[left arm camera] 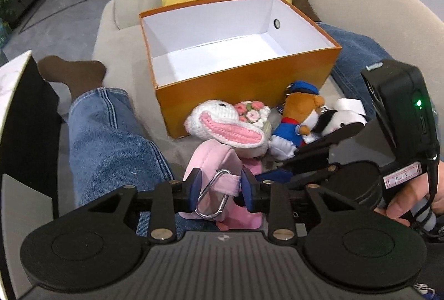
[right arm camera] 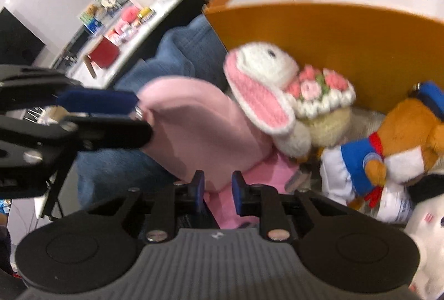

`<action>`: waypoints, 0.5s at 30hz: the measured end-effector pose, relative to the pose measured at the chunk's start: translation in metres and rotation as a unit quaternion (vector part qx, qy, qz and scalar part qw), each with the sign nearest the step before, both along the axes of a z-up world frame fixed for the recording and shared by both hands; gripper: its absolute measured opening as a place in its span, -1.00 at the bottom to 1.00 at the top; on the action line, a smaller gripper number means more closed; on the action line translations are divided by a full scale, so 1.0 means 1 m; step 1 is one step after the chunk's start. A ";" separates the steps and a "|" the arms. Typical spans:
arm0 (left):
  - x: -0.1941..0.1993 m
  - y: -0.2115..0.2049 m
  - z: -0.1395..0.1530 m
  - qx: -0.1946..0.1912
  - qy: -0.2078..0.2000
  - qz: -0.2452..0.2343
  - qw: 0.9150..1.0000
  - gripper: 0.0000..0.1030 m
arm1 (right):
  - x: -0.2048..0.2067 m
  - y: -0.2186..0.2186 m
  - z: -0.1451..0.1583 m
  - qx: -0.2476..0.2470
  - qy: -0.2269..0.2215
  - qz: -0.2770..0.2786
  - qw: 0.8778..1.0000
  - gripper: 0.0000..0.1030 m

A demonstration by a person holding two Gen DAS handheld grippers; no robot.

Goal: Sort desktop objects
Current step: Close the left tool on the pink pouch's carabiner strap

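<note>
pink pouch in two sets of tongs, box waiting empty

we have the left tongs [left arm camera: 220, 190] clamped on the strap of the pink pouch [left arm camera: 213, 161], right where the silver carabiner [left arm camera: 212, 196] hangs through the loop. the right tongs [right arm camera: 217, 193] stand narrowly apart around the lower pink fabric; whether their pads actually press it we cannot tell. the pouch sits just in front of the orange box [left arm camera: 249, 83], beside the person's jeans [left arm camera: 111, 133], on a beige sofa cushion [left arm camera: 130, 72] rather than any tabletop.

we judge the pouch light and floppy: padded plush cloth, rounded at one end, that will sag and swing from the strap. the strap looks the firmest hold; the smooth metal clip could slip between the pads, so we would keep the grip on the fabric beside it.

touching the pouch lies a crocheted white rabbit [left arm camera: 222, 119], knobbly yarn with pink ears and a flower crown. next come a plush bear in blue sailor dress [left arm camera: 297, 122] and a black-and-white soft toy [left arm camera: 335, 119], all soft, squashy and unbreakable. the box is stiff card, glossy orange outside, white and empty inside.
</note>
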State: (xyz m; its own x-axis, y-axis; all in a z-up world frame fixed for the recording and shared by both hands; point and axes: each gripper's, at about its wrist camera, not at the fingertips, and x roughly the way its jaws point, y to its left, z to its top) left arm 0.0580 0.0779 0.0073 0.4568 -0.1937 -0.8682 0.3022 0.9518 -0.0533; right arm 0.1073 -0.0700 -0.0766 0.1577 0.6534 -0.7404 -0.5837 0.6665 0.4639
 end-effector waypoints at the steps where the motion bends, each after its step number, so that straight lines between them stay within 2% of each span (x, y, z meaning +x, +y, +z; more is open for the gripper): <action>1: -0.001 0.000 0.001 -0.004 0.002 -0.003 1.000 -0.33 | 0.001 0.000 0.002 0.004 -0.003 0.000 1.000 -0.54; 7: 0.000 0.002 0.004 -0.006 0.011 -0.027 1.000 -0.33 | 0.007 0.013 0.005 0.001 -0.018 0.010 1.000 -0.54; 10: 0.003 0.003 0.005 0.008 0.013 -0.034 0.999 -0.25 | 0.006 0.011 0.003 -0.002 -0.025 0.019 1.000 -0.54; 11: 0.003 0.003 0.005 0.014 0.011 -0.037 0.999 -0.15 | 0.008 0.010 0.002 -0.003 -0.024 0.019 1.000 -0.54; 12: 0.004 0.004 0.007 0.021 0.005 -0.040 0.999 0.07 | 0.008 0.010 0.000 -0.006 -0.022 0.020 1.000 -0.55; 15: 0.009 0.005 0.011 0.027 -0.005 -0.054 0.998 0.19 | 0.009 0.013 -0.005 -0.014 -0.015 0.019 1.000 -0.55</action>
State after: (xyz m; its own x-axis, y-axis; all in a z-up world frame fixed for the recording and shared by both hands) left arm 0.0665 0.0833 0.0179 0.4449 -0.1956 -0.8739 0.4037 0.9149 0.0008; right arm 0.1165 -0.0573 -0.0818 0.1556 0.6384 -0.7538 -0.6223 0.6560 0.4271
